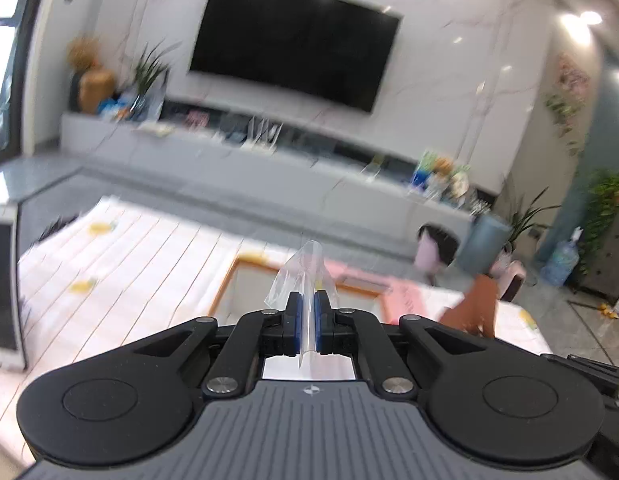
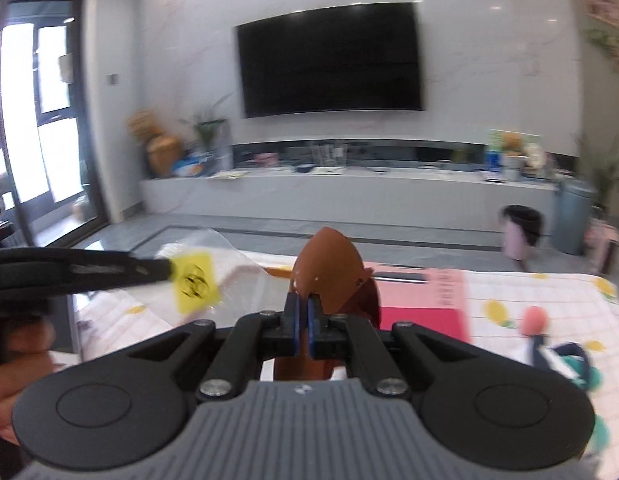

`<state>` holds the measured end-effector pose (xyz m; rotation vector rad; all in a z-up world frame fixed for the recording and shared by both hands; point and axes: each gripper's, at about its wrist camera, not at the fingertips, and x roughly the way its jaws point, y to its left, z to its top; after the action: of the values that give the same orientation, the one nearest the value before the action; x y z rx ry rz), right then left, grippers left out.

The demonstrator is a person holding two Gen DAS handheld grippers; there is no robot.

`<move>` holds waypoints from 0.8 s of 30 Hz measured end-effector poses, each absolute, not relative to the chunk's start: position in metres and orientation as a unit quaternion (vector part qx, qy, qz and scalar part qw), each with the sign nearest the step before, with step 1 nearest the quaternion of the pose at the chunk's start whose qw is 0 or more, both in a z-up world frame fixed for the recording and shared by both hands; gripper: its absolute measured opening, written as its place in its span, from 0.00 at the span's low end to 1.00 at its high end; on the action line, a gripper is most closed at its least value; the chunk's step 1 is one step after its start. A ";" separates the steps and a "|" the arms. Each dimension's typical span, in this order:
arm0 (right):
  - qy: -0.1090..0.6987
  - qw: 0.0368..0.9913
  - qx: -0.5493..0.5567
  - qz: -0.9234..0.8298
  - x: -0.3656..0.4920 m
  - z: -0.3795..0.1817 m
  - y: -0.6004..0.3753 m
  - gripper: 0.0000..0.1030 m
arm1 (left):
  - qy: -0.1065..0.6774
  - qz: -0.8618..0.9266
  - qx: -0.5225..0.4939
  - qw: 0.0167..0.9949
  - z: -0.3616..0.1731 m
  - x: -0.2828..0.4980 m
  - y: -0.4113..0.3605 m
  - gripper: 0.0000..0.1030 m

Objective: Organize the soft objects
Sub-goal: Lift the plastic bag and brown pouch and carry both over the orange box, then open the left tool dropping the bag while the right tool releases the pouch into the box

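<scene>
Plastic bag (image 1: 305, 276) pinched tight in the left hand-held gripper (image 1: 308, 316), its yellow label (image 2: 195, 282) showing from the right wrist camera. Right hand-held gripper (image 2: 302, 322) is clamped on a brown cloth (image 2: 327, 276), lifted above the worktop (image 1: 121, 256) with its lemon-print cover. Just beyond, a pink box (image 2: 425, 300); farther back, a pink stool (image 2: 521, 232), and a television (image 2: 329, 60) on the wall.

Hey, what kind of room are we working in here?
Most likely a home living room: a large wall-mounted TV hangs above a long media console, with potted plants alongside it.
</scene>
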<state>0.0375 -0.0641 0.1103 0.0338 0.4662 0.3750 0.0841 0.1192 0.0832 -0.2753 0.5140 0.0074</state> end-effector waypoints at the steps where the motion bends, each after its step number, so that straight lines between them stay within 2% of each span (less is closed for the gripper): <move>1: 0.228 0.954 0.014 0.194 0.038 0.108 -0.055 0.01 | 0.263 0.002 -0.139 0.955 0.079 0.085 0.121 0.06; 13: 0.310 0.919 -0.032 0.240 0.065 0.042 -0.006 0.01 | 0.388 0.045 -0.128 0.912 0.023 0.115 0.157 0.06; 24: 0.352 0.900 -0.046 0.253 0.078 0.009 0.003 0.01 | 0.460 0.055 -0.054 0.885 -0.007 0.124 0.129 0.07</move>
<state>0.0785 0.0027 0.0087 -0.0953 0.7280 0.5238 0.1245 0.1293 -0.0075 -0.1126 0.9573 0.1152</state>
